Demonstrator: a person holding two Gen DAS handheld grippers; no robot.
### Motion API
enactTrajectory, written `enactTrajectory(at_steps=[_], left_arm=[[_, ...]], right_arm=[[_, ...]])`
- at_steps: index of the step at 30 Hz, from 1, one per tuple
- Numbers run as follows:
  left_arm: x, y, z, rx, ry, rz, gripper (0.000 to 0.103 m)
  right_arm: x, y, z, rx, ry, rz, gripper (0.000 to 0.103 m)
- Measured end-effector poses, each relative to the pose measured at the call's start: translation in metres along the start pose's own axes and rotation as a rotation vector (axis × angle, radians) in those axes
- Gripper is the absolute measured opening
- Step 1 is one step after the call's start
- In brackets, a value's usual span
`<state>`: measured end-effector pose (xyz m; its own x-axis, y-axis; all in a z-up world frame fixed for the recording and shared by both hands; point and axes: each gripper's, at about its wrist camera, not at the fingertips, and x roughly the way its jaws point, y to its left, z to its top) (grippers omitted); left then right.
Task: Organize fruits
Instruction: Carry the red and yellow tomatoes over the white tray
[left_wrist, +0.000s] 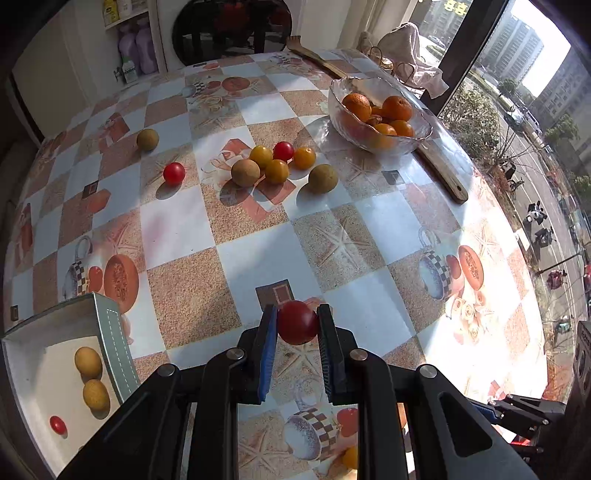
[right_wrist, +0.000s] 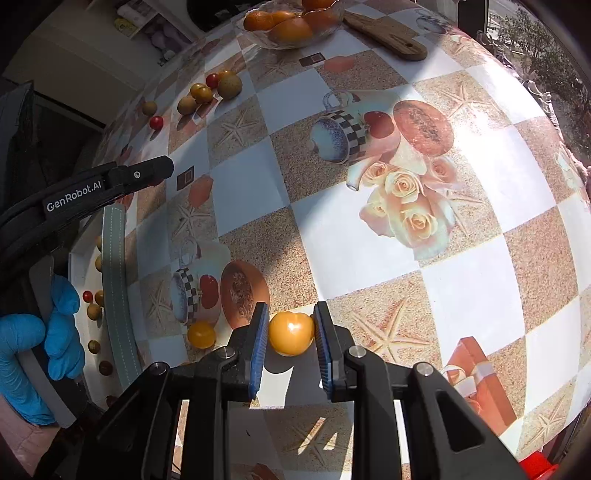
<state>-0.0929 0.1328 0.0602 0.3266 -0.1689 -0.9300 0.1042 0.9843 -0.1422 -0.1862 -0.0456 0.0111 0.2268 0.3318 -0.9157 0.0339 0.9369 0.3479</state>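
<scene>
On the checkered surface (left_wrist: 177, 229): we count eight loose fruits in a far group — two small red cherry tomatoes (left_wrist: 174, 172), three small yellow cherry tomatoes (left_wrist: 276, 171) and three round tan-brown longans (left_wrist: 245, 172).
Left gripper (left_wrist: 297, 325): our jaws are closed on one red cherry tomato (left_wrist: 297, 322), held above the surface, near the tray's corner.
Right gripper (right_wrist: 291, 332): our jaws clamp one yellow cherry tomato (right_wrist: 290, 333); one more yellow tomato (right_wrist: 201, 334) lies just beside it on the surface.
White tray with grey stitched rim (left_wrist: 114, 343): in the left view we count two longans and one red tomato inside.
Clear glass bowl (left_wrist: 376, 144): it holds several oranges (left_wrist: 357, 105); we cannot tell the exact count.
Long wooden board (left_wrist: 439, 171): one, beside the bowl.
</scene>
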Motion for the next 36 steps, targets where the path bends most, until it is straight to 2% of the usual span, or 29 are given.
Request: enactTrajectory(at_steps=[9, 20, 28, 33, 36], left_arm=[[-0.036, 0.022, -0.043, -0.064, 0.013, 0.011, 0.023], [-0.074, 0.079, -0.076, -0.188, -0.027, 0.063, 0.023], [-0.099, 0.142, -0.114, -0.317, -0.046, 0.165, 0.023], [-0.093, 0.183, -0.137, -0.381, -0.021, 0.242, 0.023], [-0.084, 0.199, -0.146, -0.408, 0.005, 0.257, 0.023]], right_arm=[[-0.005, 0.031, 0.005, -0.034, 0.006, 0.013, 0.027], [-0.002, 0.109, 0.012, -0.178, 0.017, 0.058, 0.027], [0.016, 0.180, 0.008, -0.315, 0.063, 0.102, 0.027], [0.035, 0.220, 0.001, -0.391, 0.104, 0.123, 0.027], [0.048, 0.239, -0.005, -0.423, 0.129, 0.135, 0.027]])
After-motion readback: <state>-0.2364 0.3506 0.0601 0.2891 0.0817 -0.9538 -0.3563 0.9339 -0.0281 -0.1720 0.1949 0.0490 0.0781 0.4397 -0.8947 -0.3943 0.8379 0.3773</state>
